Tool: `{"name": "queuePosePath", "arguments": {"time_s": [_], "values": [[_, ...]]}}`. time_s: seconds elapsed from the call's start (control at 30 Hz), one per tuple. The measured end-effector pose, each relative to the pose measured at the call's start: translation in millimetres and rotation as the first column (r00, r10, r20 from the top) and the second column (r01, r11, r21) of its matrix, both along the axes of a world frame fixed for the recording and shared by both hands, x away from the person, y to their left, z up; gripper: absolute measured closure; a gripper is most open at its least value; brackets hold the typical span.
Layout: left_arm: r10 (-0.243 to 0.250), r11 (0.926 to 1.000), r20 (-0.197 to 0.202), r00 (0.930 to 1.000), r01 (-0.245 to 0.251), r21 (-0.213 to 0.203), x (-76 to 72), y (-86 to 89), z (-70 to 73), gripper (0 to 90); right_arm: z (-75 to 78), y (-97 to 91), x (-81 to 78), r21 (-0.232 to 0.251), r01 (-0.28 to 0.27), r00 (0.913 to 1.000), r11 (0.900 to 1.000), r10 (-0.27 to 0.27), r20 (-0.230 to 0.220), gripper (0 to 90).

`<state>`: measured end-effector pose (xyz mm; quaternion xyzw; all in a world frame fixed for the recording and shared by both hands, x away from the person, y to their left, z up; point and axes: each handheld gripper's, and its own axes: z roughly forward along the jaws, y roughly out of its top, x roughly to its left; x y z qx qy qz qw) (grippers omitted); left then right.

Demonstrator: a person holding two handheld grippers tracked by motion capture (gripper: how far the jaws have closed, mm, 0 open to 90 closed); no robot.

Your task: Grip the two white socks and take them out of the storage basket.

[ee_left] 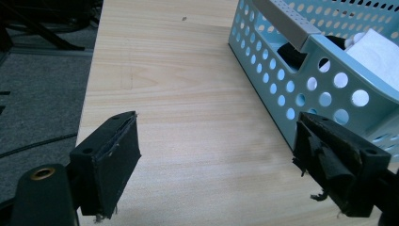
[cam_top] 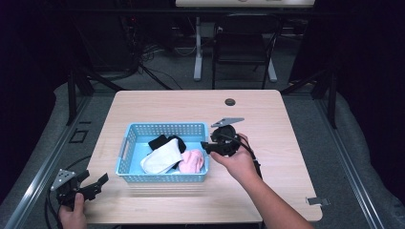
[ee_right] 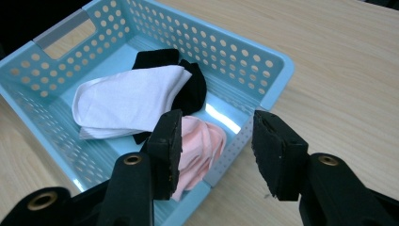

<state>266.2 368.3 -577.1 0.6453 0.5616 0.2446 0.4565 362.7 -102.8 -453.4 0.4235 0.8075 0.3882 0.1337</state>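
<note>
Right hand-held gripper (ee_right: 216, 150) hovers w/ jaws apart, empty, over the pink sock (ee_right: 200, 146) in the blue basket (ee_right: 277, 70) on the tabletop (cam_top: 267, 119); best approach: drop straight, pinch mid-fold.

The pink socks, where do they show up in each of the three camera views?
High view: pink socks lie in the near right corner of the blue basket.
Left gripper view: not in this picture.
Right gripper view: pink socks sit low centre, just past the near jaws.
Shared landmark: the white socks lie beside them.
</note>
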Motion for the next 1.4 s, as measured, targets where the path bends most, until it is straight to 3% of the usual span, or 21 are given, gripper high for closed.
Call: {"name": "queuePosePath", "arguments": {"time_s": [0.17,0.23,0.3,0.43,0.6,0.83,1.03,1.27,1.4], "values": [[0.002,1.0,0.006,1.0,-0.002,-0.005,0.2,0.0,-0.4,15.1,1.0,17.1,7.8,-0.041,-0.029,0.9995,0.9987,0.029,-0.012,53.2],[0.002,1.0,0.006,1.0,-0.002,-0.006,0.2,0.1,-0.4,15.1,1.2,30.0,15.8,-0.054,-0.044,0.9977,0.9976,0.041,-0.053,56.0],[0.002,1.0,0.006,1.0,-0.002,-0.006,0.3,0.1,-0.4,15.1,1.2,32.6,17.6,-0.053,-0.047,0.9974,0.9975,0.044,-0.056,56.7],[-0.001,1.0,0.003,1.0,0.001,-0.005,0.1,0.6,-0.2,15.1,1.3,51.6,30.1,-0.088,-0.08,0.9919,0.9929,0.07,-0.106,60.0],[0.0,1.0,0.0,1.0,0.0,-0.006,-0.3,1.2,0.3,15.1,-1.8,68.7,38.6,-0.085,-0.091,0.9854,0.9923,0.077,-0.152,64.9],[0.0,1.0,0.003,1.0,0.0,-0.007,-0.6,1.5,0.5,15.1,-18.9,100.8,54.6,-0.112,-0.101,0.9676,0.9886,0.071,-0.242,68.7],[0.001,1.0,0.002,1.0,-0.001,-0.009,-0.7,2.3,0.7,15.1,-41.4,109.8,68.9,-0.147,-0.101,0.9359,0.984,0.044,-0.35,67.3],[0.003,0.9999,0.009,1.0,-0.003,-0.012,-0.5,1.9,0.4,15.1,-53.6,114.9,76.0,-0.145,-0.098,0.9093,0.9846,0.029,-0.415,66.1],[0.003,0.9999,0.009,1.0,-0.003,-0.012,-0.6,1.9,0.5,15.1,-59.3,118.7,77.6,-0.139,-0.09,0.9024,0.9862,0.022,-0.43,67.5]]}}
